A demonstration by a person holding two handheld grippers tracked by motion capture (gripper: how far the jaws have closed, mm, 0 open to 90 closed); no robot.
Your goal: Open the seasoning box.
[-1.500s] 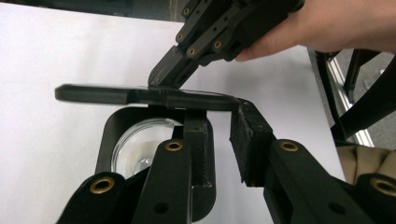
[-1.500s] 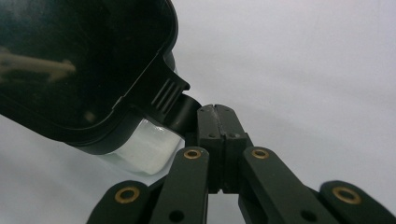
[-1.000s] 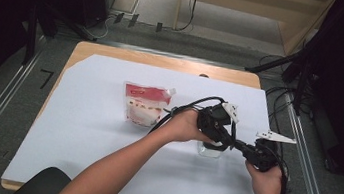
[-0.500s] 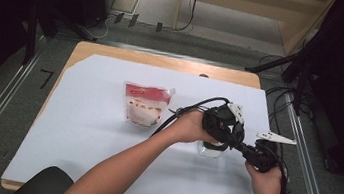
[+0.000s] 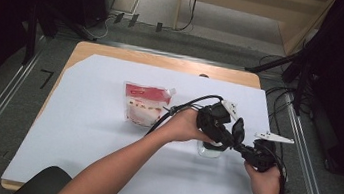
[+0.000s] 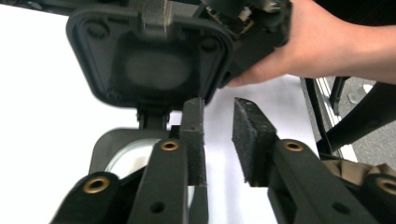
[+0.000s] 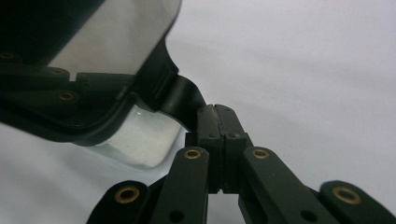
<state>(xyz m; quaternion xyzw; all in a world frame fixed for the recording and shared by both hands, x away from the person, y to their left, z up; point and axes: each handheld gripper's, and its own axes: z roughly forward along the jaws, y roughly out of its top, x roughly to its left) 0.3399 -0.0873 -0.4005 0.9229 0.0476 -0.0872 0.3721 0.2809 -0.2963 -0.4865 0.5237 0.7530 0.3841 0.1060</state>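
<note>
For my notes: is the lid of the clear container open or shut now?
Open. The black lid stands swung up from the clear container, its inner side in sight; the right gripper pinches its tab with closed jaws.

Red-and-white pouch (image 5: 145,104) flat on white sheet (image 5: 79,135), left of grippers, near left one. Wooden table edge (image 5: 164,62) beyond them. Cables on floor (image 5: 285,99) at far right.
</note>
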